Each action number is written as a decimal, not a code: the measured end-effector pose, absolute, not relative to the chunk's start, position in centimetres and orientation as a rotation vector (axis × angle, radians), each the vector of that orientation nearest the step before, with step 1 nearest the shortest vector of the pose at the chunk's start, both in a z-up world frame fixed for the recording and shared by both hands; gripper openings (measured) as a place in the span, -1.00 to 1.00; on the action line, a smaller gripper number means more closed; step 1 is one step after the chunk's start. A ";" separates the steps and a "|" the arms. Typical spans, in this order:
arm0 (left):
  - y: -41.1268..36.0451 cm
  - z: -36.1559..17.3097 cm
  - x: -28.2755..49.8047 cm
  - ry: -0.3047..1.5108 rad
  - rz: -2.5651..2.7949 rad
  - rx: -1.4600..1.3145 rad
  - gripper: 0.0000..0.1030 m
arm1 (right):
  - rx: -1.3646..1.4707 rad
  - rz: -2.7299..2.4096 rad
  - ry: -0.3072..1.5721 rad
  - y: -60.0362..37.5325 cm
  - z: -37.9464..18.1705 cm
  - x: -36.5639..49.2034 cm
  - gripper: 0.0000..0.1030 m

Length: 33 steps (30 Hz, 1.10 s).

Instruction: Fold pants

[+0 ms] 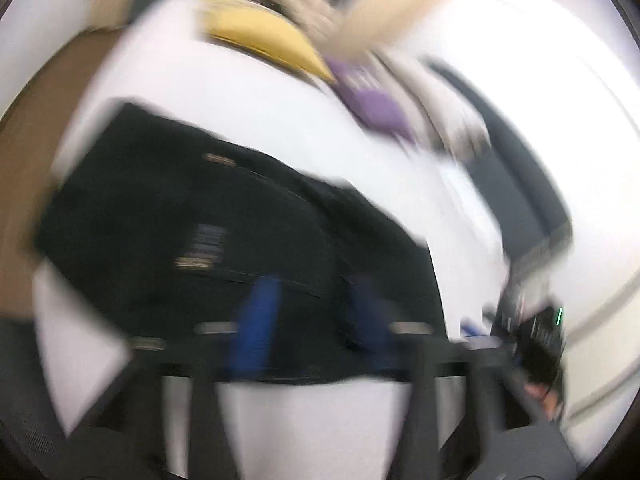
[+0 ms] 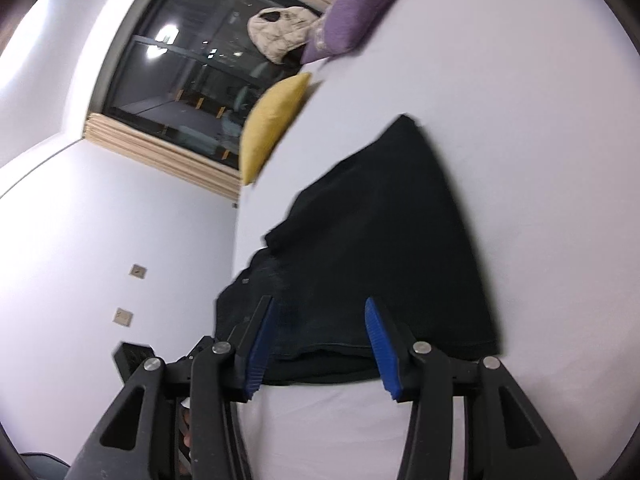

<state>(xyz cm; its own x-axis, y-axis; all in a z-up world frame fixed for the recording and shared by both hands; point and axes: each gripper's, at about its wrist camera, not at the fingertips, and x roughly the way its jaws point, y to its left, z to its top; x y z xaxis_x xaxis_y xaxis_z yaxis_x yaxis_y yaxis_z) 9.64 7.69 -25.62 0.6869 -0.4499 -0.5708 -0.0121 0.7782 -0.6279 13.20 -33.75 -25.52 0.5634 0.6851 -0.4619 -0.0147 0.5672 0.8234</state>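
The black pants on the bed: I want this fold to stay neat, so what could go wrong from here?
1. The black pants lie near the side edge of the white bed; a nudge might slide a layer off.
2. Both tongs stand open with nothing between them: the right tongs sit over the near folded edge, and could snag it.
3. The left view is badly blurred, so the left tongs may be hard to place precisely.
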 end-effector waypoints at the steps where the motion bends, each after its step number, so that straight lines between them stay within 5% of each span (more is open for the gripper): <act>1: 10.4 -25.9 8.4 0.735 -0.199 -0.728 0.76 | 0.876 0.497 0.889 -32.4 -25.7 13.7 0.00; 9: 21.3 -30.8 5.2 0.721 0.002 -1.025 0.76 | 0.832 0.590 0.936 -27.8 -25.3 15.6 0.13; 21: 21.5 -35.8 8.4 0.744 -0.093 -1.152 0.70 | 0.770 0.635 0.968 -25.0 -24.2 15.5 0.13; 28: 21.6 -36.1 9.6 0.705 -0.111 -1.175 -0.07 | 0.768 0.666 0.993 -24.0 -25.0 15.7 0.13; 33: 21.2 -36.4 10.1 0.710 -0.106 -1.195 -0.32 | 0.764 0.677 1.006 -23.5 -25.3 15.7 0.13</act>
